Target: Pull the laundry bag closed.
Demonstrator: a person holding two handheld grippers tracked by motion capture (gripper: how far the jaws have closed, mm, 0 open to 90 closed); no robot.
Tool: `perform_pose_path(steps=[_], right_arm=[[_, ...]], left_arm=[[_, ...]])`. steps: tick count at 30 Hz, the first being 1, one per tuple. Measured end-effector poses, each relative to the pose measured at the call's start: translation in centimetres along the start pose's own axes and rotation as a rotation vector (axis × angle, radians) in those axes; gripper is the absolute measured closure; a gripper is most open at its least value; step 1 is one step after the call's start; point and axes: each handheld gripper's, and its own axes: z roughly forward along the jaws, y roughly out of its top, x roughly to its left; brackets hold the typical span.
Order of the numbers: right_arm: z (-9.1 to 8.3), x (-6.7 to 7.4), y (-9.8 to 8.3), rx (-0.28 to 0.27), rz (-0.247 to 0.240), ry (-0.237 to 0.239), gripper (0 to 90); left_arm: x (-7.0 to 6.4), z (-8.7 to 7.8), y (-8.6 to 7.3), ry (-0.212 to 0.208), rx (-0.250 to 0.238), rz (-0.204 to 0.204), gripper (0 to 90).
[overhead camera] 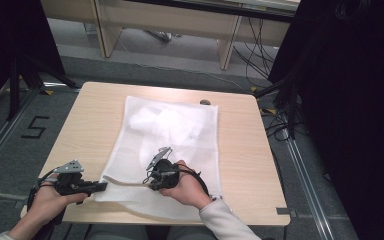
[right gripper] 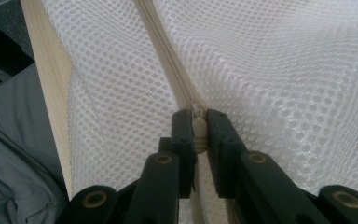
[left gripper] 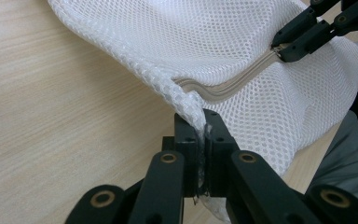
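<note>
I see a white mesh bag (overhead camera: 172, 145) lying flat on a wooden table (overhead camera: 240, 150). It sits in the middle of the table and reaches from the far side down to the near edge. Something soft and white is inside it, up at the far end.

My left gripper (overhead camera: 100, 186) is at the near left corner of the bag. In the left gripper view, its two black jaws are squeezed tight on the corner of the mesh bag (left gripper: 242, 70). The net cloth is pinched between them and pulled up a little off the table (left gripper: 51, 116).

My right gripper (overhead camera: 150, 184) is just to the right of it, over the near part of the bag. A beige zipper (overhead camera: 122, 181) runs along the bag between the two grippers. In the right gripper view, the jaws are closed on the zipper pull (right gripper: 199, 128). The pull is a small beige tab, and it sits right between the two black tips. The zipper (right gripper: 163, 51) runs away from the jaws, with white mesh (right gripper: 284, 70) on both sides.

In the left gripper view I can also see the right gripper (left gripper: 284, 46) farther off, biting the end of the zipper (left gripper: 228, 86). The zipper curves in a wavy line there.

A small dark thing (overhead camera: 205, 102) lies on the table at the far edge of the bag. I cannot tell what it is.
</note>
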Motion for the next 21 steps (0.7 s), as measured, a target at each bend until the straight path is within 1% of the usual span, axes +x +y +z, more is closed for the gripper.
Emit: perform_pose_path(steps=[1,6,8,9,11,14,16,17,18,21], right_arm=[[0.03,0.01,-0.03,0.0,-0.001,0.001,82.3],[-0.22,-0.1,-0.28,-0.002,0.003,0.004,82.3],[-0.26,-0.09,-0.3,0.003,0.003,-0.006,82.3],[-0.33,-0.12,-0.32,0.002,0.007,-0.003,82.3],[-0.41,-0.15,-0.37,0.0,0.008,0.009,82.3],[-0.5,-0.16,-0.48,0.002,0.011,-0.008,82.3],[-0.64,-0.27,-0.62,0.007,0.009,-0.002,82.3],[-0.67,-0.32,-0.69,0.005,0.015,-0.009,82.3],[-0.74,-0.4,-0.78,0.001,0.018,-0.005,82.4],[-0.75,-0.35,-0.82,0.003,0.015,-0.013,82.3]], left_arm=[[0.01,0.03,-0.04,-0.002,-0.006,-0.003,85.5],[-0.01,0.0,0.01,0.0,0.003,0.001,85.5],[-0.02,0.03,-0.04,0.004,-0.006,-0.002,85.5],[0.0,-0.02,0.0,0.0,0.001,-0.001,85.5],[-0.05,0.01,0.0,0.006,0.0,0.001,85.5],[0.01,0.02,-0.06,0.004,-0.005,-0.003,85.6],[0.0,0.0,-0.03,0.008,0.0,0.0,85.5],[-0.01,0.04,-0.04,0.004,-0.004,-0.002,85.5],[0.02,0.0,-0.01,0.001,0.006,0.002,85.5],[0.01,0.01,-0.04,0.002,0.0,-0.001,85.6]])
